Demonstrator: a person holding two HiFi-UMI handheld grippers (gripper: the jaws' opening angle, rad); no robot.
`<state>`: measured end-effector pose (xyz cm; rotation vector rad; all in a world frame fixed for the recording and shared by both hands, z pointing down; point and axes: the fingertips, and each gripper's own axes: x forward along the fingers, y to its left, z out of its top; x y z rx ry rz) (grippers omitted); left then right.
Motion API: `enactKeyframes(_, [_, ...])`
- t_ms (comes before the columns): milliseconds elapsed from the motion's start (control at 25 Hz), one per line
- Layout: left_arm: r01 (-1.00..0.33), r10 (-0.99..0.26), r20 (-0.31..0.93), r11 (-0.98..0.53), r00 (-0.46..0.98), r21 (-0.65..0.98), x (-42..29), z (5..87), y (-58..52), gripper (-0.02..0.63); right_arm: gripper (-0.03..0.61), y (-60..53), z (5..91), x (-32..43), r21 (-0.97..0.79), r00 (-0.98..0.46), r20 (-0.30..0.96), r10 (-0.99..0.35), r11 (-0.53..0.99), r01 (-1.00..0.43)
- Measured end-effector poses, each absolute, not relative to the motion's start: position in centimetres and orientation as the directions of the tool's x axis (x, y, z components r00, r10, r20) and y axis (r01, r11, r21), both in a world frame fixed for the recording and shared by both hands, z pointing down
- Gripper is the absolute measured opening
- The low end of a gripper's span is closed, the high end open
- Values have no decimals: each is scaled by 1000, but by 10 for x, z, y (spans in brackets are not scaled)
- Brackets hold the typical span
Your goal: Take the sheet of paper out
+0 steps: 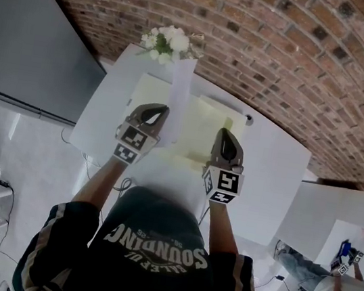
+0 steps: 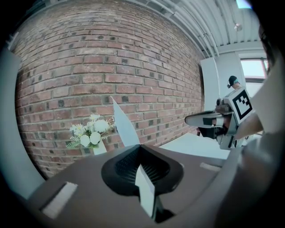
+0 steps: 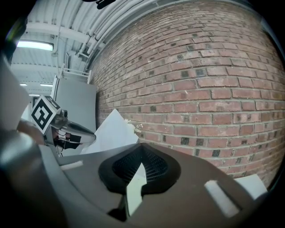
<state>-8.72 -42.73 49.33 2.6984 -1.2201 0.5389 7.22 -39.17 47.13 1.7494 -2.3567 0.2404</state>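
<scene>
The thin white rectangular sheet of paper is pinched between the closed jaws of the left gripper. It stands on edge just to that gripper's right and reaches ahead of its tips. Its long axis runs away from the gripper toward the red brick wall, with one corner pointing up. The sheet looks plain, blank and uncreased. Beside it, the right gripper is clamped on an edge of the pale yellow folder.

table: flowers far edge | folder before them | sheet of paper over folder
</scene>
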Motion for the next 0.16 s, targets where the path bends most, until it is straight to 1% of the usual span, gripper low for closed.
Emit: enactKeyframes(160, [-746,-696,378,-665,610,-21,-85,496,-425,11,-15,-392,473,73,-15,-283,256,-924,289,-957])
